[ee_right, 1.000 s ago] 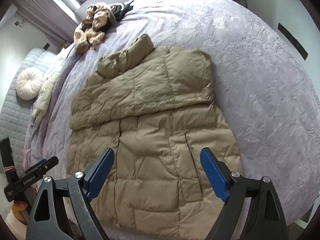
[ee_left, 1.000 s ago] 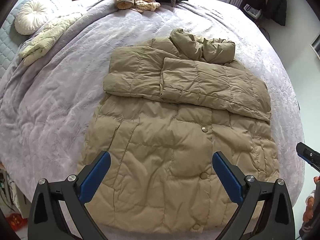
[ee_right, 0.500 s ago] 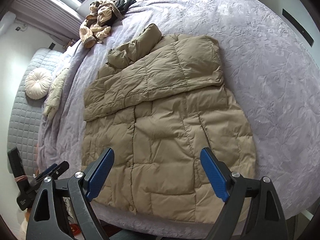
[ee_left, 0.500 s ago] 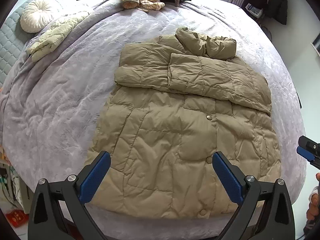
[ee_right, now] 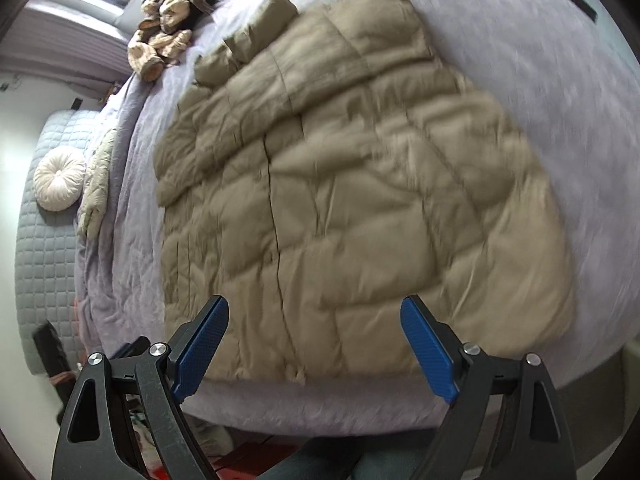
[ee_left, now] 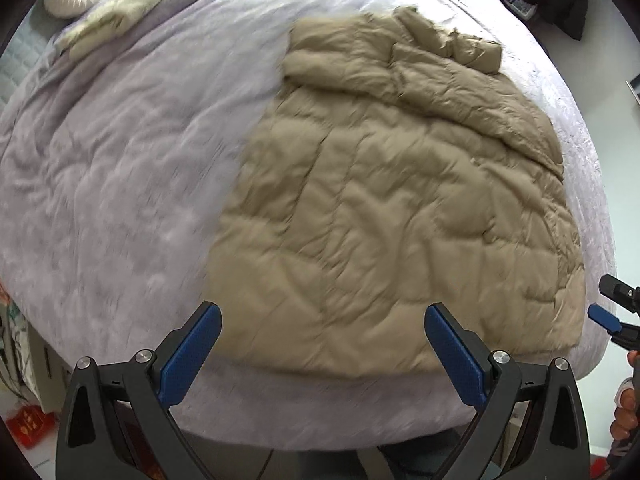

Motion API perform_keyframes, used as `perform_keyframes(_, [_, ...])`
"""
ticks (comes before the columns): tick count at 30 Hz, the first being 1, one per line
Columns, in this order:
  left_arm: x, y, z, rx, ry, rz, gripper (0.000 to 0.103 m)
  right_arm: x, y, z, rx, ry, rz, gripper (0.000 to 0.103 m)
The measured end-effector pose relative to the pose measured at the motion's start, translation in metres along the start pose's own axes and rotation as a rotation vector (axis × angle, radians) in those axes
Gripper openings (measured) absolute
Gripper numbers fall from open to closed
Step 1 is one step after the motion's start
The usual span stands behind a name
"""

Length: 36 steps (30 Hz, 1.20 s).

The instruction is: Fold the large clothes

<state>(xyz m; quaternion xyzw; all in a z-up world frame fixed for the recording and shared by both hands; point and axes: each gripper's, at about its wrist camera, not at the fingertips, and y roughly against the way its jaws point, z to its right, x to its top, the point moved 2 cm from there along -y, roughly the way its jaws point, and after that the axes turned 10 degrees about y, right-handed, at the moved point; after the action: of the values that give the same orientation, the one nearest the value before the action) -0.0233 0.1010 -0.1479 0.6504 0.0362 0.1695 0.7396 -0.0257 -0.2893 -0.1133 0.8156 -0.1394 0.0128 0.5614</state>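
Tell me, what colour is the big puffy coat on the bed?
Tan, a khaki brown. The coat shows best in the left wrist view.

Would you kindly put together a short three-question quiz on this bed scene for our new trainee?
1. True or false: the left gripper is clamped on the tan puffer coat.
2. What lies folded across the coat's upper part: (a) its sleeves, (b) a towel, (c) a belt?
3. What round thing lies near the head of the bed?

Key:
1. False; the left gripper and the right gripper both stand open above the near hem, holding nothing.
2. (a).
3. A round white cushion.
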Motion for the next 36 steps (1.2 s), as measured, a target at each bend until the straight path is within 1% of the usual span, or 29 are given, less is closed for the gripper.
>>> perform_keyframes(3, [-0.005, 0.000, -0.023, -0.008, 0.024, -0.011, 0.102, -0.018, -0.004, -0.001, -0.001, -0.037, -0.003, 0.090])
perform_keyframes(7, [-0.011, -0.002, -0.047, -0.021, 0.054, -0.031, 0.102, -0.033, -0.006, 0.004, 0.029, -0.105, -0.005, 0.090])
perform_keyframes(14, [-0.023, -0.014, -0.074, -0.098, 0.141, -0.088, 0.102, -0.055, -0.006, 0.028, 0.065, -0.254, 0.002, 0.090])
perform_keyframes(16, [-0.026, -0.019, -0.079, -0.138, 0.171, -0.111, 0.102, -0.061, -0.007, 0.037, 0.076, -0.296, 0.003, 0.090])
perform_keyframes(18, [-0.030, -0.027, -0.079, -0.179, 0.189, -0.139, 0.102, -0.066, -0.008, 0.044, 0.087, -0.334, 0.005, 0.090])
perform_keyframes(22, [-0.041, -0.053, -0.077, -0.281, 0.246, -0.232, 0.102, -0.079, -0.012, 0.066, 0.124, -0.430, 0.010, 0.090])
perform_keyframes(25, [-0.046, -0.068, -0.070, -0.321, 0.253, -0.263, 0.102, -0.091, -0.017, 0.087, 0.154, -0.516, 0.012, 0.090])
perform_keyframes(29, [-0.046, -0.084, -0.059, -0.356, 0.254, -0.285, 0.102, -0.104, -0.024, 0.113, 0.176, -0.614, 0.017, 0.090])
perform_keyframes(34, [-0.041, -0.094, -0.052, -0.359, 0.245, -0.291, 0.102, -0.114, -0.035, 0.134, 0.193, -0.698, 0.026, 0.090])
perform_keyframes(36, [-0.039, -0.096, -0.052, -0.361, 0.243, -0.290, 0.102, -0.114, -0.036, 0.139, 0.201, -0.716, 0.047, 0.090])
